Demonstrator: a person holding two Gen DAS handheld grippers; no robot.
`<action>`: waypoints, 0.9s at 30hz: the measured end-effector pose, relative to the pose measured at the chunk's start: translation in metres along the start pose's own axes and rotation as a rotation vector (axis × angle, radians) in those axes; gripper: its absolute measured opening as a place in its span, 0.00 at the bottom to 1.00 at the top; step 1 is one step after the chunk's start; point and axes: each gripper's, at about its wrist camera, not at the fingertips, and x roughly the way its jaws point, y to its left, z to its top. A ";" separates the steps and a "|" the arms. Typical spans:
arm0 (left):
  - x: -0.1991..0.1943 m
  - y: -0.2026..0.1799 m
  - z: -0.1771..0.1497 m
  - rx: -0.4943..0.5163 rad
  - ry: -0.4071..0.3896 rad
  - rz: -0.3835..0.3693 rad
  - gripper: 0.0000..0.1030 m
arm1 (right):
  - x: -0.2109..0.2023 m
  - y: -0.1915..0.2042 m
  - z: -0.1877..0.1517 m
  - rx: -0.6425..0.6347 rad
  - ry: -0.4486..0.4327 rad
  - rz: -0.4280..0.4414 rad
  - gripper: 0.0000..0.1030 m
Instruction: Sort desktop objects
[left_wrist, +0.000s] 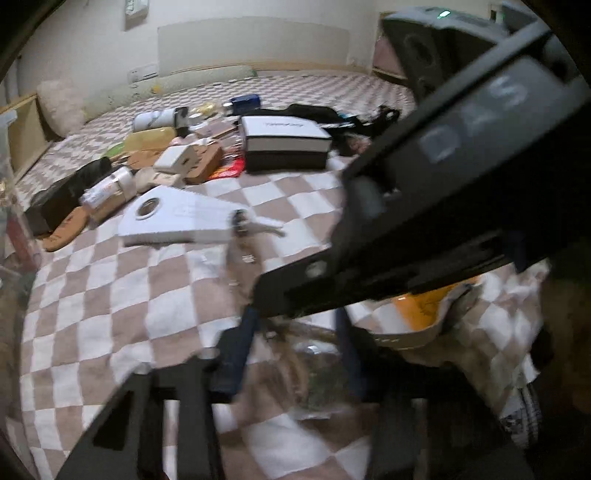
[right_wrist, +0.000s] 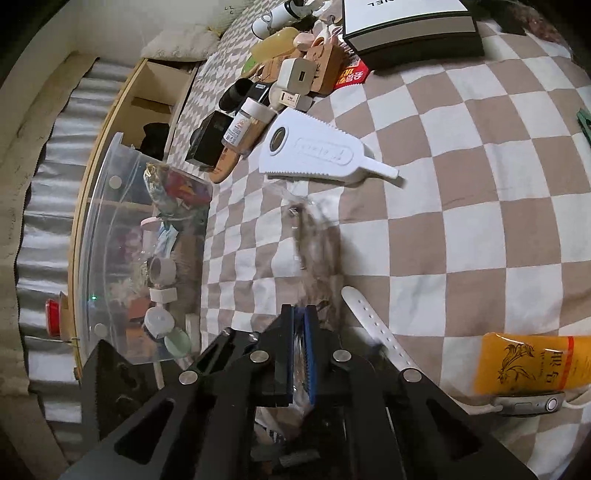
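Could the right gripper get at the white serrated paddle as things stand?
Probably not yet: the right gripper is shut on a clear plastic packet, which hangs between it and the white paddle. It would need to release that first.

Dim, warm indoor light, soft shadows. Left wrist view heavily motion-blurred, especially the near black tongs (left_wrist: 291, 347). Right wrist view sharper; glare on the clear plastic storage bin (right_wrist: 110, 221). Strong fisheye bending, dark corners.

The right gripper's black body (left_wrist: 443, 192) hides the right half of the left wrist view. The clear packet (right_wrist: 314, 240) is motion-blurred — contents unreadable. The black-and-white box (right_wrist: 410, 29) runs off the far edge.
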 end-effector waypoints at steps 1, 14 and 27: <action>0.001 0.003 0.000 -0.012 0.003 0.004 0.29 | 0.000 0.001 0.001 -0.010 0.000 0.003 0.06; -0.001 0.036 0.003 -0.124 0.015 0.058 0.09 | -0.048 0.002 0.017 -0.143 -0.216 -0.216 0.07; -0.009 0.057 0.004 -0.191 0.018 0.097 0.09 | -0.059 0.004 -0.019 -0.571 -0.087 -0.618 0.90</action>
